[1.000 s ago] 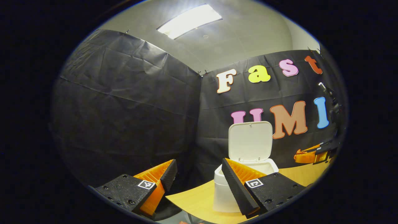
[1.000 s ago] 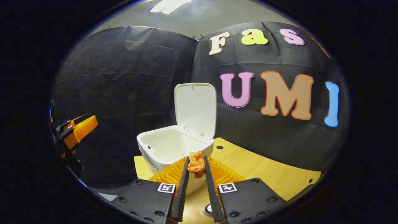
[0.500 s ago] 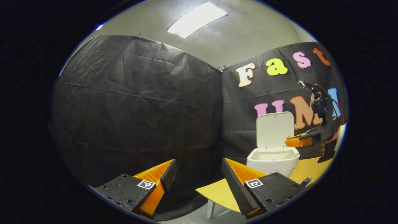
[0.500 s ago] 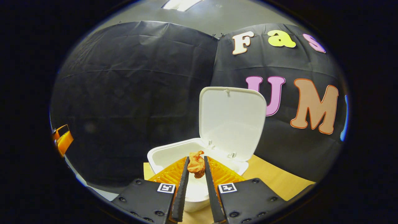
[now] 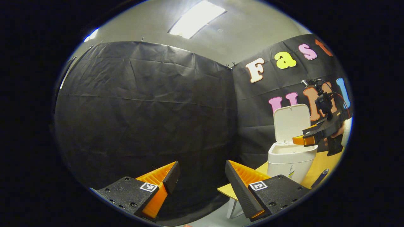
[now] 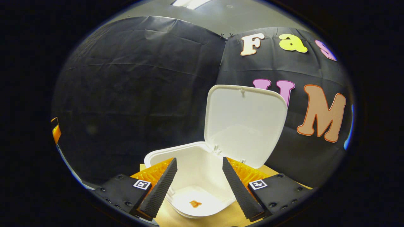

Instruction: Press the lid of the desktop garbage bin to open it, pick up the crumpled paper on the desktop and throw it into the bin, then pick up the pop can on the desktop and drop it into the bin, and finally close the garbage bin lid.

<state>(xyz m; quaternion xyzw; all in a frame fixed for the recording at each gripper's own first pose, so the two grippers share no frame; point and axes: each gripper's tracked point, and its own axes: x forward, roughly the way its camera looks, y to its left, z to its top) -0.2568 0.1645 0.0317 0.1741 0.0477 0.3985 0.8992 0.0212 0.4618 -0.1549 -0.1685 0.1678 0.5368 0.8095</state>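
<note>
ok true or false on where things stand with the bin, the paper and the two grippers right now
1. The bin lid stands open. True.
2. The right gripper is shut on the paper. False: its fingers are spread and the paper lies on the bin's floor.
3. The right gripper hangs over the bin's opening. True.
4. The left gripper holds the can. False: its fingers are apart with nothing between them.
5. The bin stands on the floor. False: it stands on the table.
</note>
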